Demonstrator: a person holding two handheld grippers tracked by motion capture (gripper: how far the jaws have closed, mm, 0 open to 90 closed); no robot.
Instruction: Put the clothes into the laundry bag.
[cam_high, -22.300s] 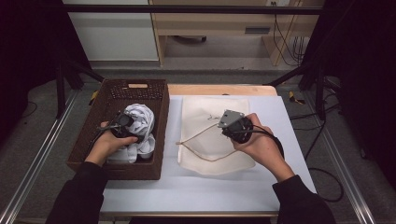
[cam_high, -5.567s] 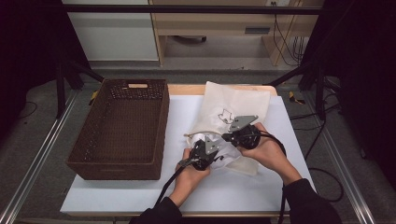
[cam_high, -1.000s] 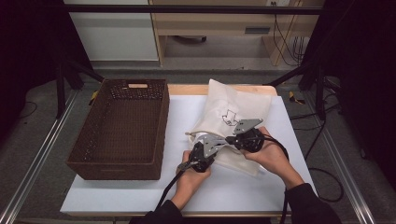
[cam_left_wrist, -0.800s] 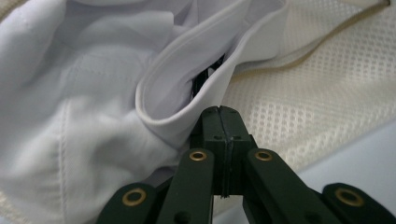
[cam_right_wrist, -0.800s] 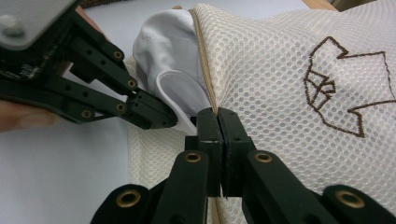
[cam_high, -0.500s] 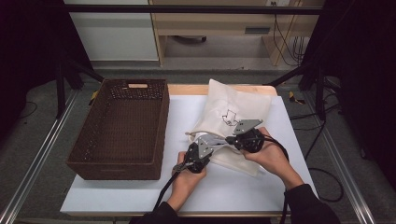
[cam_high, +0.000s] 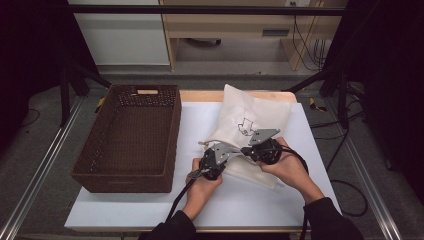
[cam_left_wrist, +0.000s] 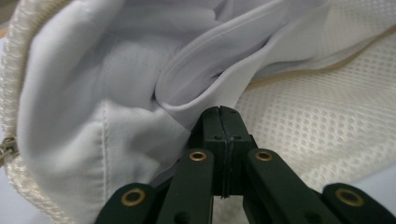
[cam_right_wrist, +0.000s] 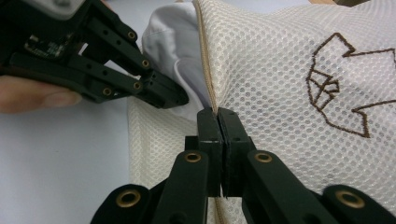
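Black tongs (cam_left_wrist: 223, 122) with brass-ringed pivots; grey three-cornered plates; black cables; dark sleeves (cam_high: 334, 220).

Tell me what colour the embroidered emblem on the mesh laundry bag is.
Brown, on the cream mesh laundry bag; the emblem shows best in the right gripper view.

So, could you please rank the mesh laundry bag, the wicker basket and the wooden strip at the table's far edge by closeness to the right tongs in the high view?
1. Mesh laundry bag: right at the right tongs, under them.
2. Wicker basket: off to the left.
3. Wooden strip: far edge, about as far as the basket; too close to call.
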